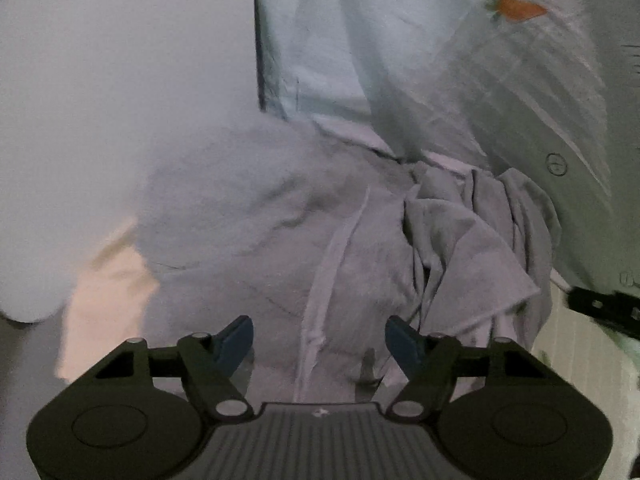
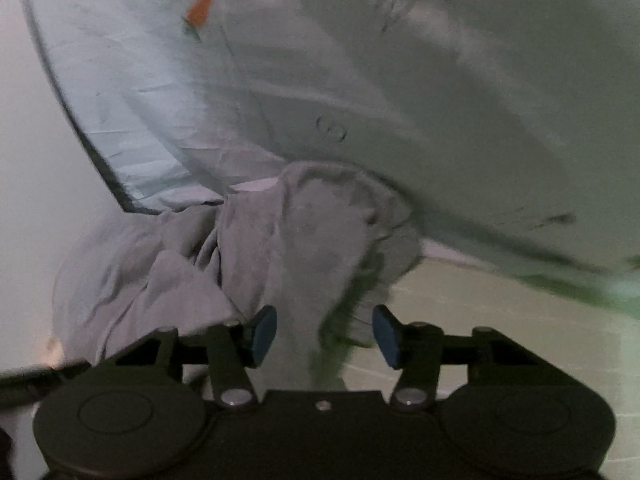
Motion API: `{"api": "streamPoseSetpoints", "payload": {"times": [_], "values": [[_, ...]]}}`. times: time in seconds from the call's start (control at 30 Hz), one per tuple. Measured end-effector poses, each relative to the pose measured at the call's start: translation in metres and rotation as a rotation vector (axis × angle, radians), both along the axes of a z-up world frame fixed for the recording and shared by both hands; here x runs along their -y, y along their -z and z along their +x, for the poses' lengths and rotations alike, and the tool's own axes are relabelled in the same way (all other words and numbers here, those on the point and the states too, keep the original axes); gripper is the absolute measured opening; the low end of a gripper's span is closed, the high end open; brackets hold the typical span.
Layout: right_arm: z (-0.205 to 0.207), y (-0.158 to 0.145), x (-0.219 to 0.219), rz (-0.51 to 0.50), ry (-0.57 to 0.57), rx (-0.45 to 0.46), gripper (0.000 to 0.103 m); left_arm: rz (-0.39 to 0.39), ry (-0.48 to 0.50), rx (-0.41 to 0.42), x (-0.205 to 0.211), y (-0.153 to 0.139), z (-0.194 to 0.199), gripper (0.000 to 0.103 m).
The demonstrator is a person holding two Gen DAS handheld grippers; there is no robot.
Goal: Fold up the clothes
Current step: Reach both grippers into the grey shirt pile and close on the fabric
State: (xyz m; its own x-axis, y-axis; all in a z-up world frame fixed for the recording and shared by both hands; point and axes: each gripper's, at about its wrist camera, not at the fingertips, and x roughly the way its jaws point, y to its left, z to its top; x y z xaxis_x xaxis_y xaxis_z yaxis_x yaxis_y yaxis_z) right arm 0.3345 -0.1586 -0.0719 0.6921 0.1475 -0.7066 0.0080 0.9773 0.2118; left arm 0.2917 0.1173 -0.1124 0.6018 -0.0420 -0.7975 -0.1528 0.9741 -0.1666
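Observation:
A crumpled grey garment lies in a heap below a pale blue sheet. My left gripper hangs just over it with its jaws apart. A long seam of the cloth runs beneath the gap, and neither blue pad presses on it. In the right wrist view the same garment bunches up, and a hanging fold drops between the jaws of my right gripper. The left pad sits at the fold's edge, while the right pad stands apart from it. Motion blur smears the fold's lower end.
The pale blue sheet carries an orange carrot print and spreads behind the heap. A pale lined surface lies to the right. A blurred white mass fills the left, with a peach patch below it.

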Motion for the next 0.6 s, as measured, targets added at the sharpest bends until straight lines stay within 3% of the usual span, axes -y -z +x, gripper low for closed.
{"api": "streamPoseSetpoints", "payload": {"times": [0.13,0.17,0.2,0.27,0.3,0.33,0.37,0.4,0.6], "values": [[0.029,0.023,-0.01,0.096,0.001,-0.056,0.055,-0.046,0.02,-0.024,0.003,0.023,0.016,0.072],[0.033,0.028,-0.013,0.101,0.002,-0.071,0.055,-0.036,0.024,-0.029,0.007,0.027,0.017,0.067],[0.035,0.032,-0.015,0.1,0.0,-0.085,0.054,-0.02,0.027,-0.034,0.01,0.03,0.018,0.054],[0.035,0.035,-0.017,0.099,-0.014,-0.095,0.035,0.005,0.036,-0.037,0.016,0.033,0.018,0.041],[0.034,0.036,-0.018,0.096,-0.021,-0.096,0.028,0.008,0.042,-0.033,0.017,0.032,0.016,0.029],[0.032,0.034,-0.018,0.084,-0.023,-0.086,0.014,0.013,0.046,-0.029,0.019,0.031,0.015,0.024],[0.029,0.031,-0.019,0.071,-0.026,-0.074,0.007,0.025,0.045,-0.023,0.021,0.031,0.013,0.014],[0.026,0.028,-0.019,0.051,-0.026,-0.053,0.006,0.036,0.049,-0.014,0.024,0.029,0.011,0.004],[-0.003,-0.004,-0.007,-0.026,0.018,0.091,0.004,0.067,0.067,0.082,0.033,-0.003,-0.01,0.004]]}}
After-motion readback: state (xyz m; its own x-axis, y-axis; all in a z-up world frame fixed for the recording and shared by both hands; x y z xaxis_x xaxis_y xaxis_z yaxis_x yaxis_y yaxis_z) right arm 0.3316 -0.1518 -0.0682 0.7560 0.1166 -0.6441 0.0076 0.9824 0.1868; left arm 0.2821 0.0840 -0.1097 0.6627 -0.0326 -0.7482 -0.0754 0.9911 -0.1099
